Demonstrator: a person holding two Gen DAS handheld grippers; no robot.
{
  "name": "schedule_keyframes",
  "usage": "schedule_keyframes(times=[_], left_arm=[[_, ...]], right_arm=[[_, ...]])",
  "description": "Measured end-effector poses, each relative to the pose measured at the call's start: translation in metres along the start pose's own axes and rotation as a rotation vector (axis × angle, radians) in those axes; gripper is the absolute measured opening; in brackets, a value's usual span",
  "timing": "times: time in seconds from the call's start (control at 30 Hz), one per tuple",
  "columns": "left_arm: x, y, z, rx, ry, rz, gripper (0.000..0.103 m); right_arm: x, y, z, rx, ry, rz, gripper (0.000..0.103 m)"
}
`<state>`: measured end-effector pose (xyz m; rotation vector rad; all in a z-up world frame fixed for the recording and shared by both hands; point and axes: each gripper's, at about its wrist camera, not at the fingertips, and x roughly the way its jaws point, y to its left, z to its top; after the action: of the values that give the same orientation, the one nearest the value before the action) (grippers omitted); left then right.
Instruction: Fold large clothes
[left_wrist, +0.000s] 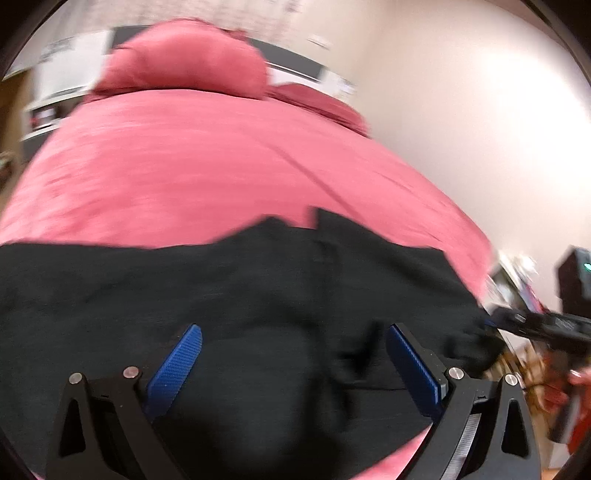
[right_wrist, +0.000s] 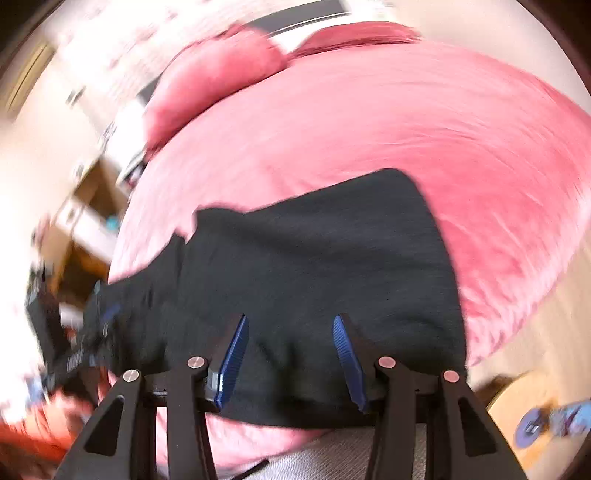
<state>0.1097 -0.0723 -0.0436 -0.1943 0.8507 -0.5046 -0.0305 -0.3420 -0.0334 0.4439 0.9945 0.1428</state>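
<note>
A black garment (left_wrist: 280, 288) lies spread across the near end of a bed with a pink cover (left_wrist: 192, 158). My left gripper (left_wrist: 293, 332) hovers over it with its blue pads wide apart and nothing between them. In the right wrist view the same black garment (right_wrist: 314, 258) lies flat, its far edge stepped. My right gripper (right_wrist: 290, 317) is open above the garment's near edge, its pads clear of the cloth. The right gripper's dark body (left_wrist: 546, 325) shows at the garment's right side, and the left gripper (right_wrist: 85, 332) shows blurred at its left.
Two pink pillows (left_wrist: 188, 59) rest at the head of the bed by a dark headboard (left_wrist: 295, 59). A pale wall (left_wrist: 461, 110) runs along the right. Shelves and small furniture (right_wrist: 85, 206) stand left of the bed. A wooden surface with bluish objects (right_wrist: 546, 421) is at the right.
</note>
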Motion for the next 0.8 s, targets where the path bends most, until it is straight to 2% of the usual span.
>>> schedule_keyframes(times=[0.07,0.13,0.17,0.2,0.23,0.27,0.3,0.37,0.47,0.57,0.63,0.67,0.7,0.73,0.77,0.8], left_arm=[[0.012,-0.026,0.006,0.054,0.009,-0.043,0.096],[0.031,-0.050,0.012,0.125,0.045,-0.059,0.093],[0.040,-0.058,0.014,0.162,0.072,-0.053,0.077],[0.052,-0.065,0.013,0.205,0.119,-0.037,0.032],[0.067,-0.071,0.009,0.227,0.194,-0.016,0.011],[0.079,-0.069,0.004,0.200,0.276,-0.003,0.009],[0.079,-0.063,-0.001,0.160,0.292,-0.027,0.009],[0.060,-0.052,-0.014,0.113,0.258,-0.079,0.009],[0.035,-0.047,-0.037,0.157,0.250,-0.091,0.010],[0.021,-0.052,-0.043,0.199,0.240,-0.084,0.010],[0.021,-0.056,-0.038,0.193,0.234,-0.083,0.016],[0.023,-0.055,-0.034,0.171,0.231,-0.078,0.038],[0.024,-0.052,-0.032,0.144,0.228,-0.060,0.075],[0.026,-0.046,-0.027,0.093,0.220,-0.017,0.090],[0.025,-0.036,-0.024,0.053,0.203,-0.002,0.096],[0.023,-0.029,-0.024,0.009,0.189,-0.008,0.095]], right_arm=[[0.008,-0.005,0.006,0.030,0.005,0.000,0.049],[0.017,-0.014,0.007,0.036,0.031,-0.059,0.049],[0.019,-0.017,0.006,0.047,0.046,-0.088,0.049],[0.022,-0.025,0.006,0.065,0.053,-0.114,0.049],[0.024,-0.034,0.006,0.077,0.052,-0.137,0.049],[0.023,-0.040,0.006,0.084,0.051,-0.164,0.046],[0.021,-0.045,0.007,0.092,0.057,-0.185,0.045],[0.017,-0.062,0.003,0.125,0.070,-0.205,0.044],[0.018,-0.066,-0.001,0.150,0.069,-0.191,0.044],[0.013,-0.065,-0.007,0.129,0.071,-0.204,0.046],[0.020,-0.058,-0.008,0.078,0.077,-0.246,0.046],[0.021,-0.054,-0.009,0.058,0.079,-0.259,0.046],[0.021,-0.051,-0.010,0.039,0.082,-0.269,0.046],[0.019,-0.052,-0.010,0.035,0.084,-0.269,0.046],[0.017,-0.053,-0.010,0.043,0.083,-0.261,0.046],[0.015,-0.057,-0.010,0.064,0.081,-0.245,0.046]])
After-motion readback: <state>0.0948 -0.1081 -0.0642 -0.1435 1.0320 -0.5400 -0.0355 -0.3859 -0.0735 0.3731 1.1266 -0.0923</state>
